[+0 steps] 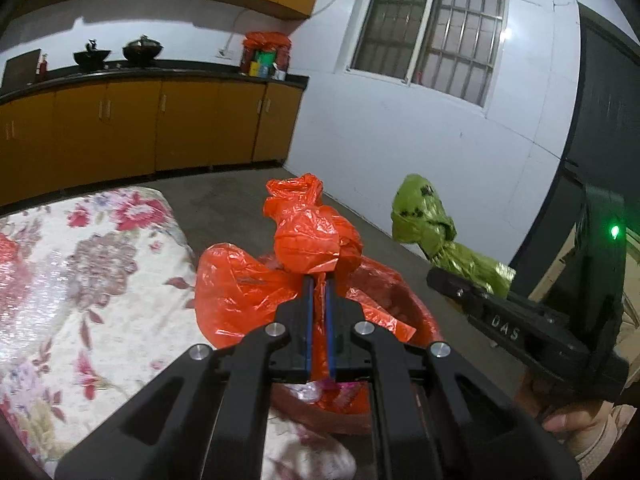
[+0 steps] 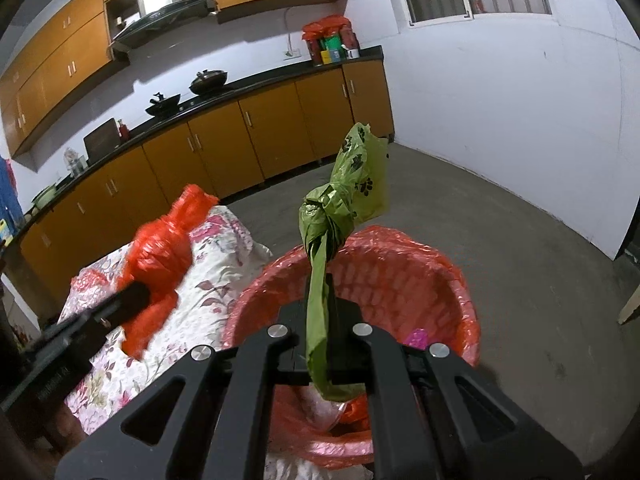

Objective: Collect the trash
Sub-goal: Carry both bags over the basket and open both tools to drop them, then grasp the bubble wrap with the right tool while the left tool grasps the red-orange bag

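The basket (image 2: 460,280), lined with red plastic, sits directly below the right gripper (image 2: 320,292), which is clamped on the tail of the green bag (image 2: 328,220); that bag stands up along the fingers, long axis running 6 to 12 o'clock, knot and loose flap at 12. The left gripper (image 1: 319,284) pinches the red bag (image 1: 312,236) the same way, knot pointing to 12, but it hangs over the flowered bed (image 2: 224,276), at about 9 o'clock from the basket. So the right gripper looks nearer for a drop.
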A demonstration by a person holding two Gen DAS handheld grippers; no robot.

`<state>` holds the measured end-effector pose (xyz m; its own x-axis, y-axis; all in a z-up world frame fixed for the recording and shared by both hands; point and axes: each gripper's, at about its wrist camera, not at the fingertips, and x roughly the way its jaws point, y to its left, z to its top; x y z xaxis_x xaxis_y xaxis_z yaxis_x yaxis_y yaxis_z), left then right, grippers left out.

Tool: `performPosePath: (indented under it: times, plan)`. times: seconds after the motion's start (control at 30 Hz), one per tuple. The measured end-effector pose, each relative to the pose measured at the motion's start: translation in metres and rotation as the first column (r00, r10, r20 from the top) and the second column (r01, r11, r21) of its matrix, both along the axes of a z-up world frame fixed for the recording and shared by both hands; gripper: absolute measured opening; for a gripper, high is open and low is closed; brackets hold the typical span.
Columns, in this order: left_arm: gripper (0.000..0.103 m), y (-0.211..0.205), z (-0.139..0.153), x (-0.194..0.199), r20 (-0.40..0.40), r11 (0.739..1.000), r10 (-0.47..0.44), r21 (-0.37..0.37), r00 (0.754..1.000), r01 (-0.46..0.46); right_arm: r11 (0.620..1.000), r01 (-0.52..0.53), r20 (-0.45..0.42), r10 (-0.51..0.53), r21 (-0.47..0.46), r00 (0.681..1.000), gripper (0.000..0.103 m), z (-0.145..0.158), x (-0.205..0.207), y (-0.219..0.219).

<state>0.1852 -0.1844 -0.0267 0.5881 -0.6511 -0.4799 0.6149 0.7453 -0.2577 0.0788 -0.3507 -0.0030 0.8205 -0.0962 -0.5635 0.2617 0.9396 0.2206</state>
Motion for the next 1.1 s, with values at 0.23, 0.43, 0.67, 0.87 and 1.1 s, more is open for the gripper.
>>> performPosePath:
  times: [0.23,0.43,0.67,0.87,1.1]
  plan:
    - [0.019,-0.020,-0.027,0.015,-0.074,0.999,-0.027,0.022,0.997,0.029,1.000,0.017,-0.012,-0.016,0.019,1.000,0.029,-0.005,0.003,-0.008]
    - [0.034,-0.007,-0.043,0.023,-0.116,0.999,0.031,0.044,0.993,-0.026,0.998,0.035,-0.026,-0.034,0.044,0.999,0.044,-0.011,-0.001,-0.010]
    - [0.062,0.038,-0.043,0.018,-0.059,0.979,0.181,0.109,0.982,-0.174,1.000,0.010,-0.034,-0.010,0.002,0.999,0.053,-0.011,0.001,0.001]
    - [0.068,0.092,-0.043,0.009,0.013,0.938,0.304,0.168,0.953,-0.302,0.995,-0.088,-0.040,0.087,-0.042,0.995,0.054,-0.008,0.014,0.037]
    - [0.068,0.175,-0.042,0.008,0.031,0.853,0.488,0.193,0.872,-0.484,0.967,-0.250,-0.033,0.249,-0.040,0.968,0.054,0.000,0.039,0.099]
